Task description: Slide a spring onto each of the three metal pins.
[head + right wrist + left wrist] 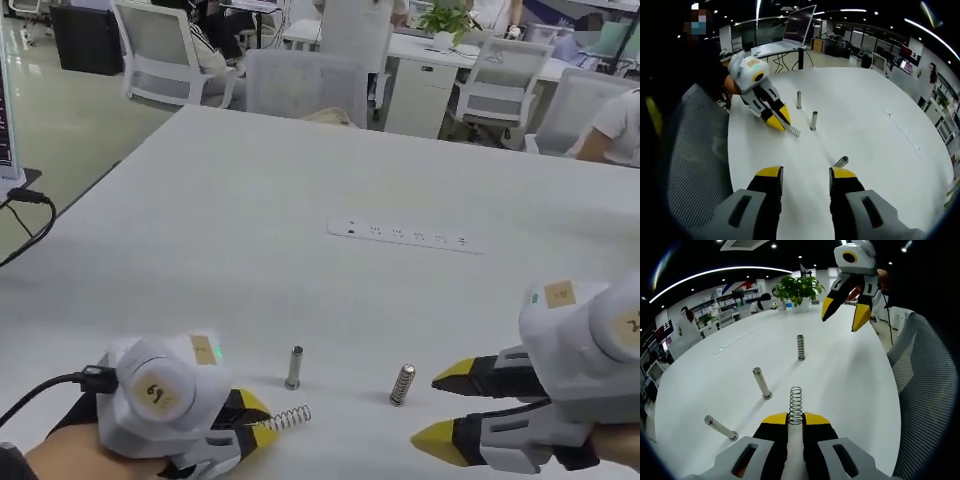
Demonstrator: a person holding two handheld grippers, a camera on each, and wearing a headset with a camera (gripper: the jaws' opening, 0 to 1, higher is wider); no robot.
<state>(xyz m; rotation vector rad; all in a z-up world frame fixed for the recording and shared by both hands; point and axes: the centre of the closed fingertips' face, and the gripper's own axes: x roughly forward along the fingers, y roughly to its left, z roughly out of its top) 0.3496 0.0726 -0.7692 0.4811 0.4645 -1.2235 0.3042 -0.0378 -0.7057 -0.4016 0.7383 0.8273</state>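
My left gripper (258, 422) sits at the near left edge of the table, shut on one end of a loose spring (287, 417) that lies level and points right. In the left gripper view the spring (796, 404) sticks out ahead of the tips (795, 418). Beyond it stand two bare metal pins (761, 383) (720, 427) and a third pin wearing a spring (800, 347). The head view has one bare pin (294, 367) and the sprung pin (402, 384). My right gripper (440, 410) hovers open just right of the sprung pin (841, 161), holding nothing.
A white power strip (405, 236) lies flat in the white table's (230, 200) middle. A black cable (30, 215) trails off the left edge. A mesh chair back (930, 390) stands close behind the near edge. Office chairs and desks fill the background.
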